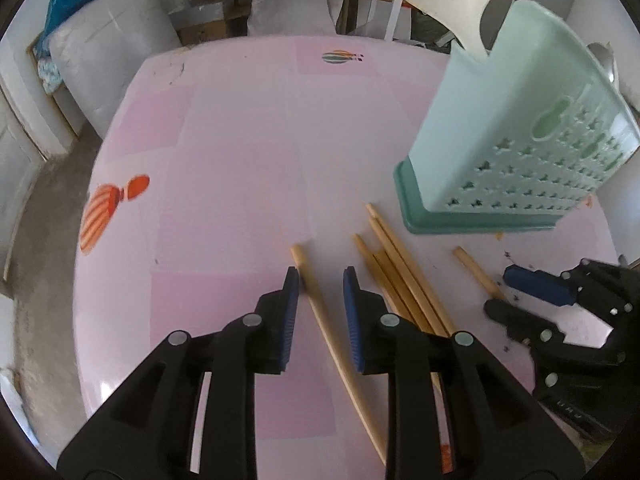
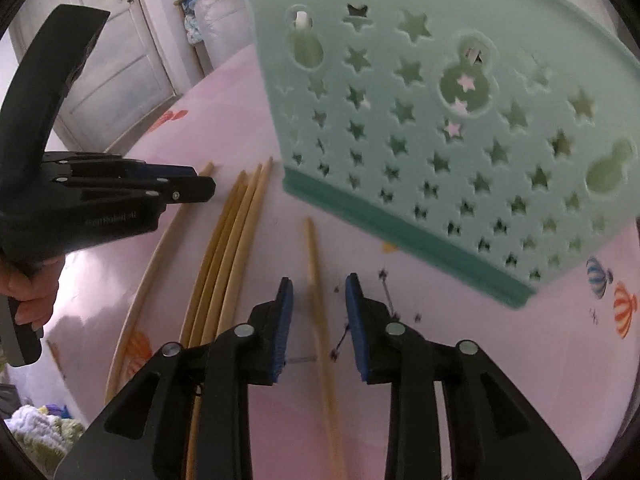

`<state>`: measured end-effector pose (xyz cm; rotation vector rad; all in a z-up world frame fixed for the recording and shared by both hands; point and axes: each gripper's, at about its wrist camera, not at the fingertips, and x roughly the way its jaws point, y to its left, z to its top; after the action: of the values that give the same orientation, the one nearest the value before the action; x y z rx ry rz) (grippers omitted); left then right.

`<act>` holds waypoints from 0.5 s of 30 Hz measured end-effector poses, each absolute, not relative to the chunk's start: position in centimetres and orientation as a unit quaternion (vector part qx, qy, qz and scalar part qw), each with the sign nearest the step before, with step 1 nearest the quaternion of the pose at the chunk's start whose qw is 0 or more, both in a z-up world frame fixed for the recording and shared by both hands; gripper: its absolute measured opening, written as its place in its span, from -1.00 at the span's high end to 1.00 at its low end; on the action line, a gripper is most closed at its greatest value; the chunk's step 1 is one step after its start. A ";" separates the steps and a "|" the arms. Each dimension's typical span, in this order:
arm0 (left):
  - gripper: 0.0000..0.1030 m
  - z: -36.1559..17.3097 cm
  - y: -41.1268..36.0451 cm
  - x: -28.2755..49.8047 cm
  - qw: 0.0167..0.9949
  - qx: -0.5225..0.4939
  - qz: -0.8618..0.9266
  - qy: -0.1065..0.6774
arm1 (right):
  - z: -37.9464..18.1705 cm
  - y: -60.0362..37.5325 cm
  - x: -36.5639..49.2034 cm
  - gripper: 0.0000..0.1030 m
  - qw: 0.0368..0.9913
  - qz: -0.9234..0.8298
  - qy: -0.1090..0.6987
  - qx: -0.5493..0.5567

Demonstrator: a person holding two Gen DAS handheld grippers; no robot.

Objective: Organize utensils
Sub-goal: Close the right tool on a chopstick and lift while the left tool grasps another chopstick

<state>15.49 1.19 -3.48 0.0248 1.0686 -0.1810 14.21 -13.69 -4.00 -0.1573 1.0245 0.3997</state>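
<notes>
Left claw [image 1: 321,278]: jaws spread, pads clear of the single pale wooden chopstick [image 1: 340,344] lying between them on the pink balloon-print tablecloth [image 1: 224,152]. Right claw [image 2: 319,289]: likewise spread, straddling another lone wooden chopstick [image 2: 322,320] untouched. A bundle of four wooden chopsticks [image 2: 224,248] lies between the claws. The mint-green star-perforated plastic utensil holder [image 2: 440,120] stands just beyond the right claw.
</notes>
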 end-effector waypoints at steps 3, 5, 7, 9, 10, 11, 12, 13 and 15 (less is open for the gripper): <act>0.65 -3.6 0.5 15.4 0.864 0.041 -0.072 0.497 | -4.1 -13.8 14.7 0.85 0.852 0.188 0.484 -0.065; 0.76 -3.6 0.2 15.4 0.868 0.050 -0.069 0.490 | -4.2 -14.3 15.0 0.86 0.853 0.189 0.484 -0.050; 0.85 -3.6 -0.3 15.2 0.872 0.062 -0.066 0.480 | -4.2 -14.5 15.0 0.87 0.855 0.188 0.480 -0.047; 0.89 -3.6 -0.6 14.9 0.877 0.067 -0.064 0.472 | -4.1 -14.8 14.7 0.87 0.858 0.189 0.476 -0.042; 0.91 -3.6 -0.7 14.6 0.878 0.065 -0.064 0.470 | -3.9 -15.0 14.6 0.87 0.860 0.189 0.473 -0.040; 0.91 -3.6 -0.8 14.5 0.879 0.061 -0.063 0.468 | -3.6 -15.2 14.4 0.87 0.862 0.189 0.469 -0.037; 0.91 -3.5 -0.7 14.5 0.879 0.054 -0.063 0.469 | -3.1 -15.6 14.2 0.87 0.866 0.186 0.462 -0.033; 0.91 -3.4 -0.7 14.7 0.879 0.048 -0.063 0.469 | -2.7 -15.9 14.0 0.87 0.869 0.185 0.457 -0.029; 0.91 -2.9 -0.3 14.4 0.883 0.037 -0.063 0.464 | -1.4 -16.8 13.6 0.87 0.879 0.181 0.441 -0.011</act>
<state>14.41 -0.34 -2.89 0.0763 0.9661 -0.1312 13.56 -16.78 -1.38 -0.0222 0.9205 0.3782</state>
